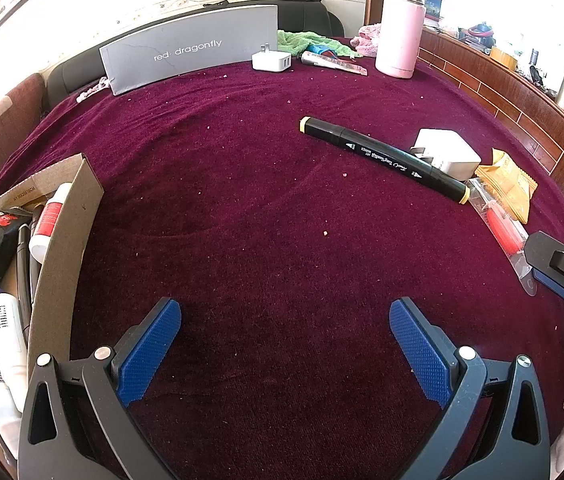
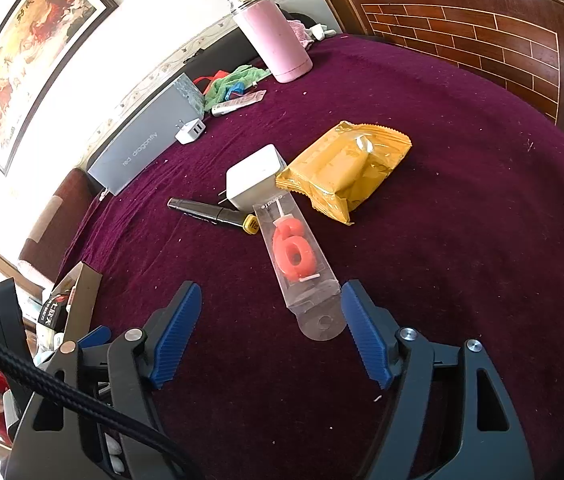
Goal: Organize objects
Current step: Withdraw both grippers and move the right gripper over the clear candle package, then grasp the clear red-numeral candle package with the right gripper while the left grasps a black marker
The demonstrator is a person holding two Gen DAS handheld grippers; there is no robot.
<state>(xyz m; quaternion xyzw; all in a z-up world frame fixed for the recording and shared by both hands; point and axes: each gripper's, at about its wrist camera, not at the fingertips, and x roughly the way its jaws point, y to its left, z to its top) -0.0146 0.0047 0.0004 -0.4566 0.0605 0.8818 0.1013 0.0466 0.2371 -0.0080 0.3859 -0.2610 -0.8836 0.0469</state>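
Observation:
A clear packet holding a red number-six candle (image 2: 298,256) lies on the maroon cloth (image 2: 442,240). Its hang-tab end sits between the fingers of my right gripper (image 2: 272,288), close to the right pad, and the jaws stand open without pressing it. The same packet (image 1: 502,228) shows in the left wrist view, with the right gripper (image 1: 554,264) at its near end. Beside it lie a black marker (image 1: 382,156), a white charger (image 1: 450,152) and a yellow snack packet (image 2: 346,164). My left gripper (image 1: 285,308) hangs open over bare cloth.
An open cardboard box (image 1: 62,240) with several tubes and packets stands at the left. At the back are a grey "red dragonfly" box (image 1: 190,52), a small white plug (image 1: 272,60), a green cloth (image 1: 306,40) and a pink flask (image 1: 400,32). A wooden headboard (image 2: 482,40) borders the right.

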